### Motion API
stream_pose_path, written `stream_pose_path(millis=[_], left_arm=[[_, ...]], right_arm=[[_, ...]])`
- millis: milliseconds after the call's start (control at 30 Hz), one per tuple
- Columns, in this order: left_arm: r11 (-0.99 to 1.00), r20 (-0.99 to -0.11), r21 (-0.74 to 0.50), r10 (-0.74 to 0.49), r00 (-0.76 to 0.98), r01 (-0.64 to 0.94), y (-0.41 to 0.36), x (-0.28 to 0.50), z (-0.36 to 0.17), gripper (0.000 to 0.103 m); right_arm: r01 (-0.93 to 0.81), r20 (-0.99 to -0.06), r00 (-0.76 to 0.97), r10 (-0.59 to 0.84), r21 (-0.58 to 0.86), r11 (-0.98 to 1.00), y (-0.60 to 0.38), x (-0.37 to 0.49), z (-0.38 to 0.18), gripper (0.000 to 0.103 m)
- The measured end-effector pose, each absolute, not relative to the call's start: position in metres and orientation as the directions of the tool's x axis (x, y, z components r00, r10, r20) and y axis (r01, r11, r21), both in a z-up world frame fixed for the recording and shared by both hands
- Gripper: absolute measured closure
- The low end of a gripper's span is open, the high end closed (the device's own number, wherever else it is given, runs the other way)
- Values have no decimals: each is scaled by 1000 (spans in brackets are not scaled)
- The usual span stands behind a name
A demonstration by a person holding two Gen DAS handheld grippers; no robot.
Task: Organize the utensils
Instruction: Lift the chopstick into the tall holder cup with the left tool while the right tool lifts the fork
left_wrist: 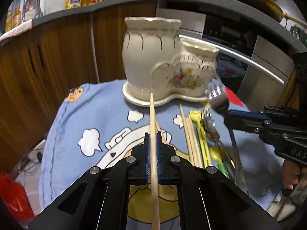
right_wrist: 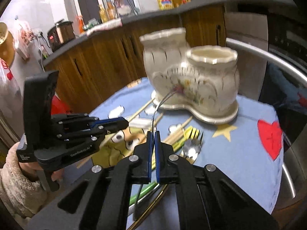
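A cream ceramic holder [left_wrist: 163,61] with a tall and a short compartment stands at the far side of the table; it also shows in the right wrist view [right_wrist: 193,84]. My left gripper [left_wrist: 153,134] is shut on a wooden chopstick [left_wrist: 152,118] that points at the holder. My right gripper [right_wrist: 153,134] is shut on a metal fork, seen edge-on [right_wrist: 159,103]; its tines [left_wrist: 216,94] hang blurred near the short compartment. More chopsticks [left_wrist: 189,134], a yellow utensil [left_wrist: 201,134] and another fork [right_wrist: 191,147] lie on the cloth.
A blue cartoon tablecloth [left_wrist: 80,115] covers the small table. Wooden cabinets [left_wrist: 57,61] and a counter with bottles [left_wrist: 74,0] stand behind. An oven with a steel bar handle [left_wrist: 249,59] is at the right. A red bag [left_wrist: 13,195] sits on the floor.
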State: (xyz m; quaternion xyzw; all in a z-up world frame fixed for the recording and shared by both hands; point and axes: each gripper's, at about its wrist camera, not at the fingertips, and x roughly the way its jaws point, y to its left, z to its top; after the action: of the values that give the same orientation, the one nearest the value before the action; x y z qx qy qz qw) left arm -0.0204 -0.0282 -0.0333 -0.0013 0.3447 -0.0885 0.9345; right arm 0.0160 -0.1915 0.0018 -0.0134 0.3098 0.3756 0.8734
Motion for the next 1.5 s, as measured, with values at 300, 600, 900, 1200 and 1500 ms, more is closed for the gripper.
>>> stream_pose_path(millis=[300, 600, 900, 1200, 1500], left_arm=[[979, -596, -88, -199, 778, 183, -25, -28, -26, 96], [974, -490, -105, -226, 842, 201, -20, -41, -7, 96], [963, -300, -132, -263, 917, 233, -16, -24, 61, 96], [966, -166, -168, -223, 961, 195, -18, 55, 112, 96], [983, -101, -148, -124, 987, 109, -27, 114, 114, 97]], right_arm=[[-681, -400, 646, 650, 81, 727, -200, -7, 25, 100], [-666, -298, 712, 636, 0, 746, -204, -20, 43, 101], [-615, -237, 768, 595, -16, 788, -207, 1, 80, 101], [-561, -156, 815, 558, 27, 827, -214, 56, 120, 101], [-495, -151, 853, 500, 70, 866, -219, 106, 121, 101]])
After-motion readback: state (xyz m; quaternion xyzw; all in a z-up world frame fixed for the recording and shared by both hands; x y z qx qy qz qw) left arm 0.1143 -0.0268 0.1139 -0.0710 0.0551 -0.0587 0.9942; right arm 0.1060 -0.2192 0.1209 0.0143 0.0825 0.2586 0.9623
